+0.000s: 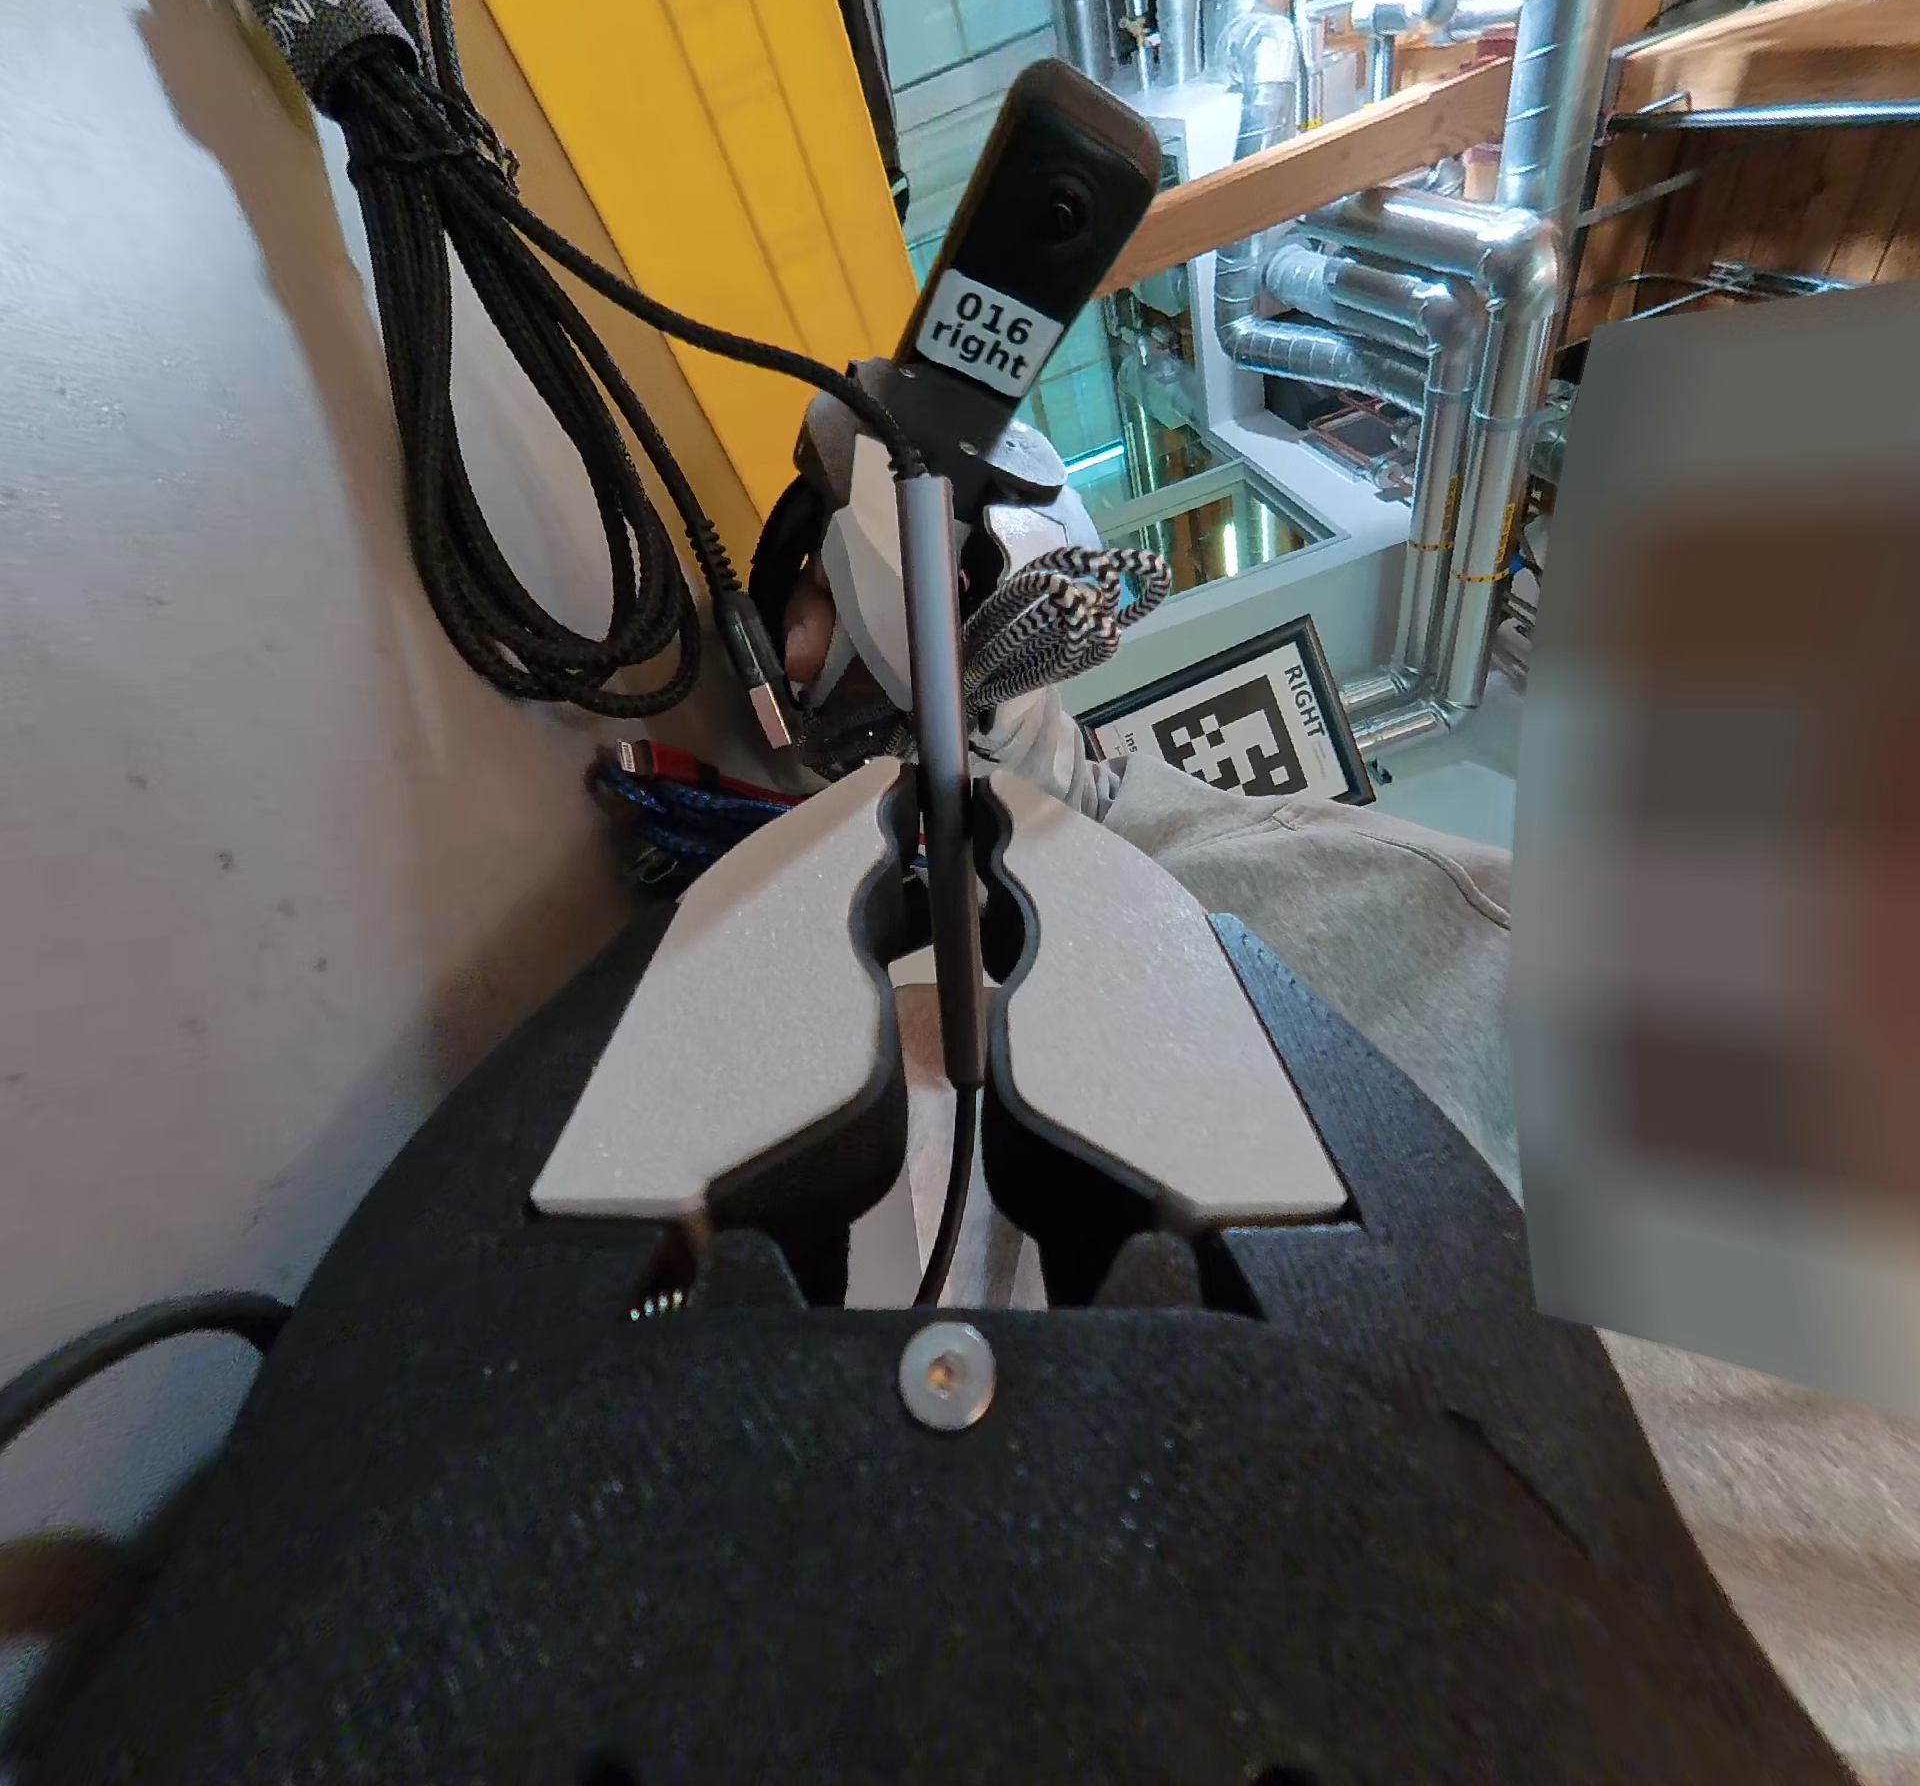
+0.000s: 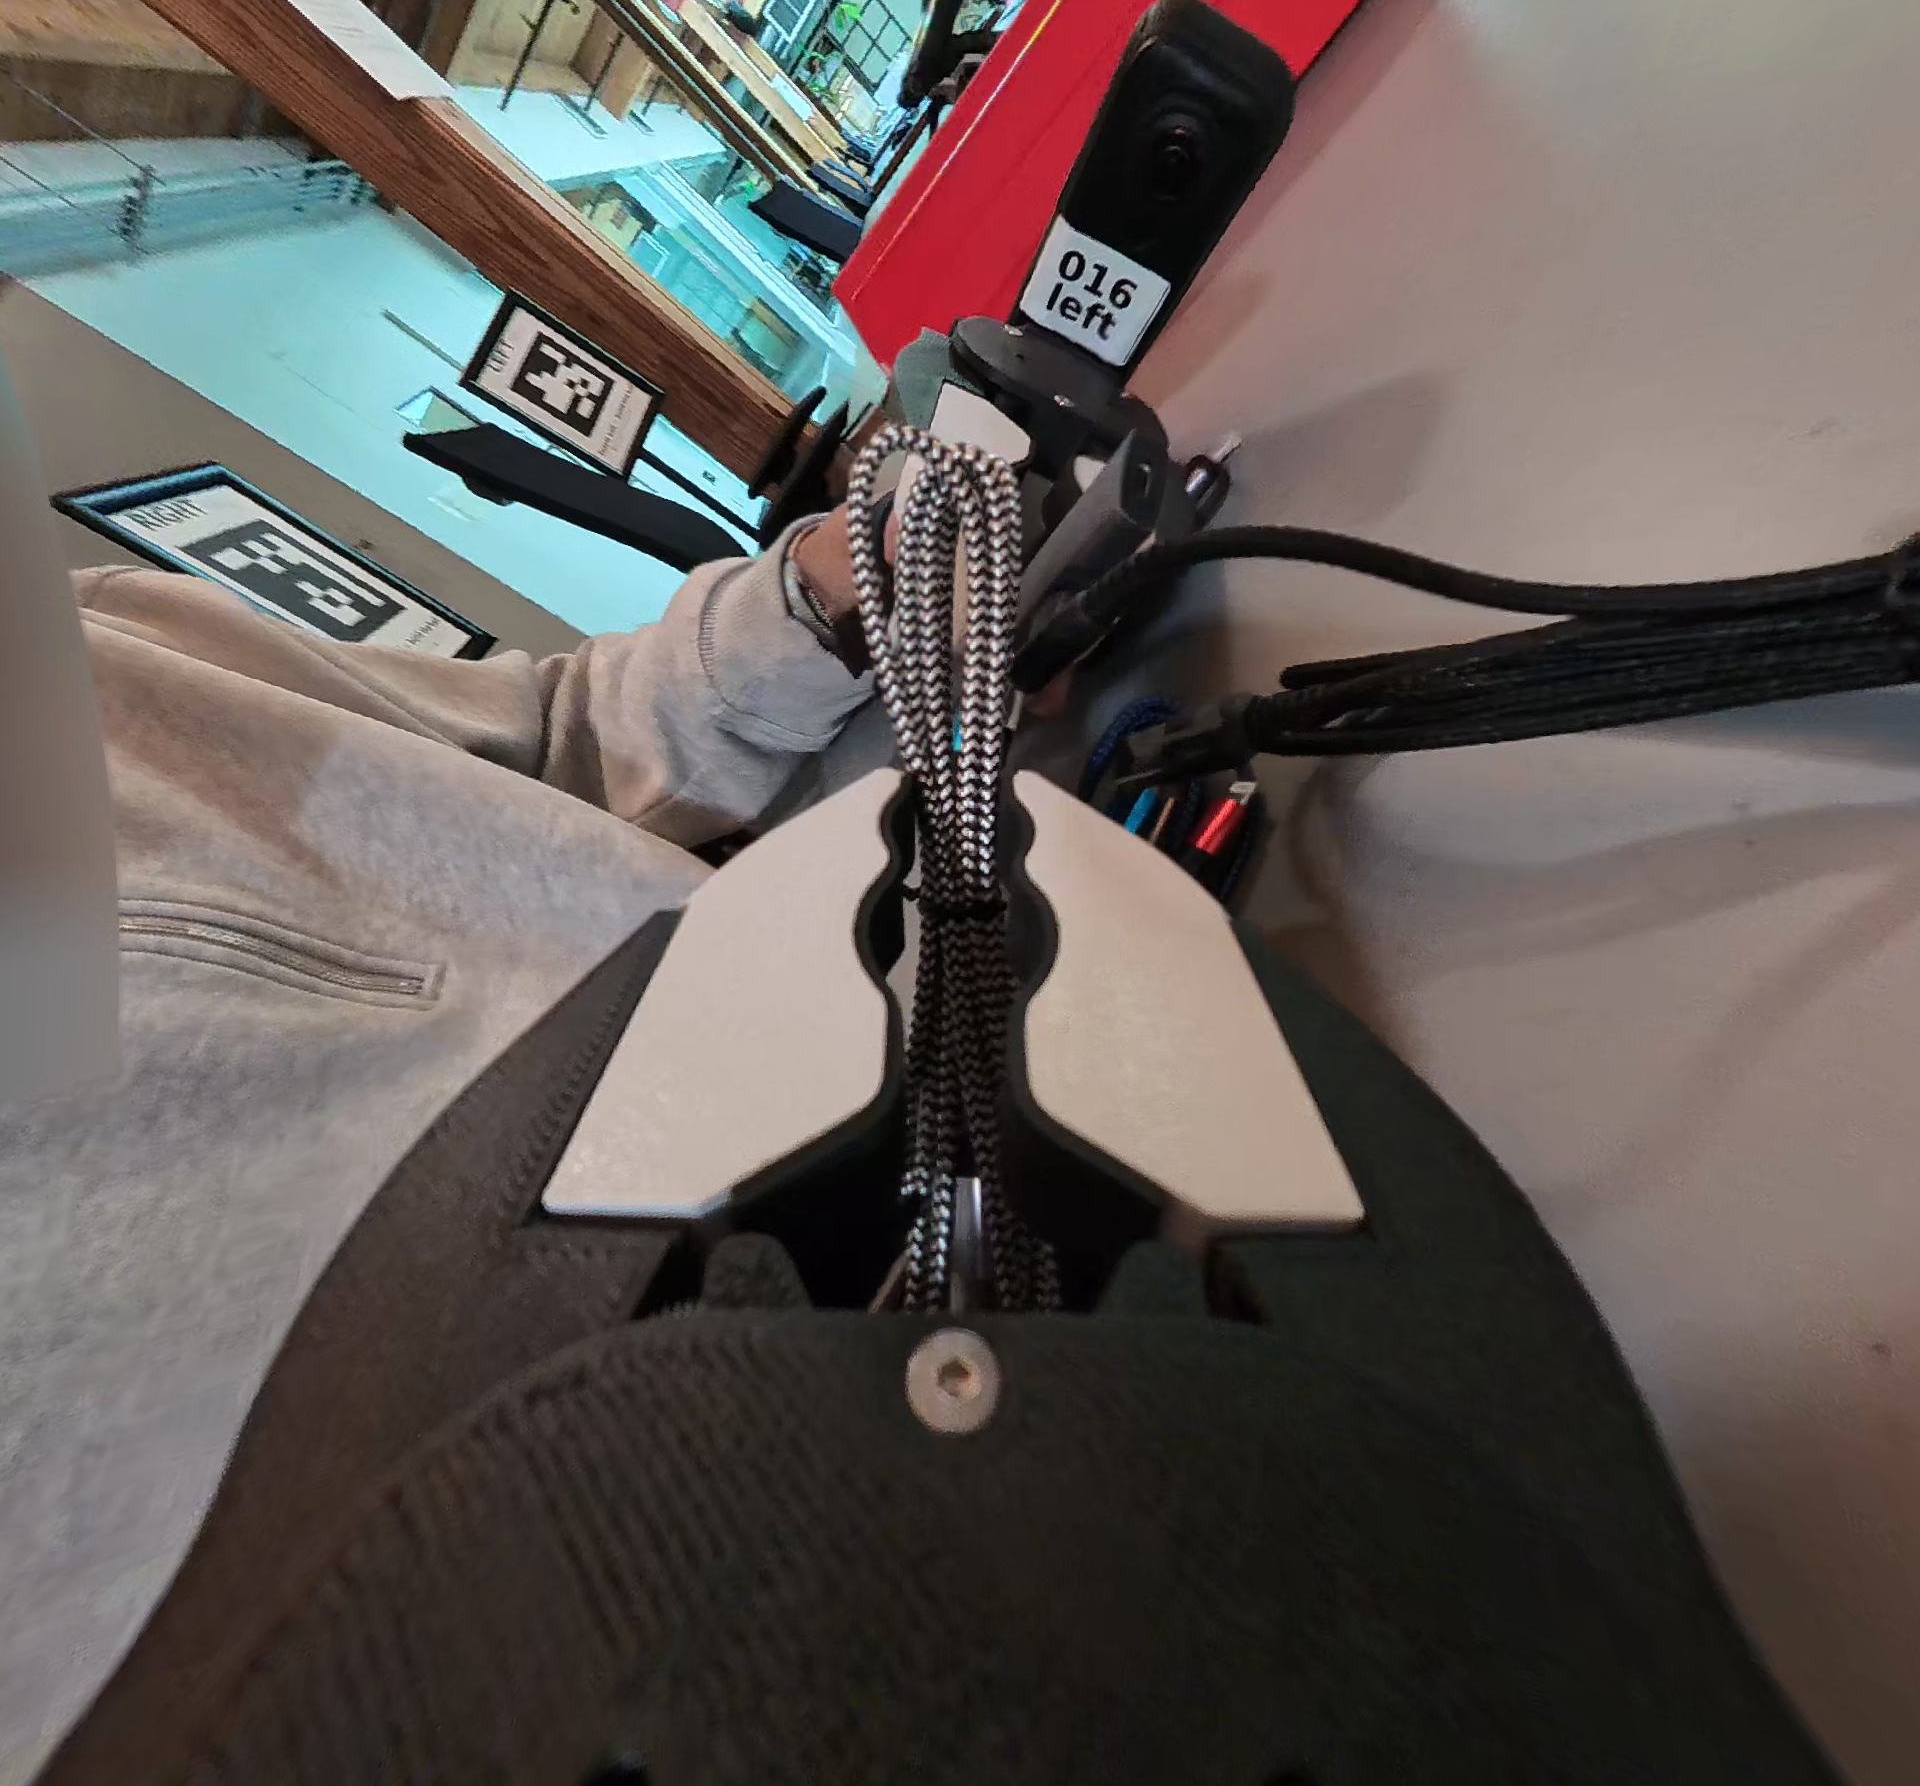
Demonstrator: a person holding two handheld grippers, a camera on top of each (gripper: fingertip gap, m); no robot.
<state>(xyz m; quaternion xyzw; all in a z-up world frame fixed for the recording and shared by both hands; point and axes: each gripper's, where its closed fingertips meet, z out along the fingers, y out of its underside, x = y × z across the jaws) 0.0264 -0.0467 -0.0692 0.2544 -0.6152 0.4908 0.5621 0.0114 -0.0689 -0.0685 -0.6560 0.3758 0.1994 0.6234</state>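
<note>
My left gripper is shut on a slim grey metal adapter bar that stands up between its fingers. A thin black lead runs from the bar's near end. A black braided cable meets the bar's far end. My right gripper is shut on a folded black-and-white braided cable bundle. The two grippers face each other closely. The right gripper and its bundle show just beyond the bar in the left wrist view. The left gripper and the bar show in the right wrist view.
A strapped coil of black braided cable hangs against the pale surface and also shows in the right wrist view. Blue and red cables lie below it. A person's grey sleeve, two framed marker cards, a yellow panel and a red panel are nearby. Left and right tips are no more than a few centimetres apart. Both grippers' tips are roughly 25 centimetres from the yellow panel.
</note>
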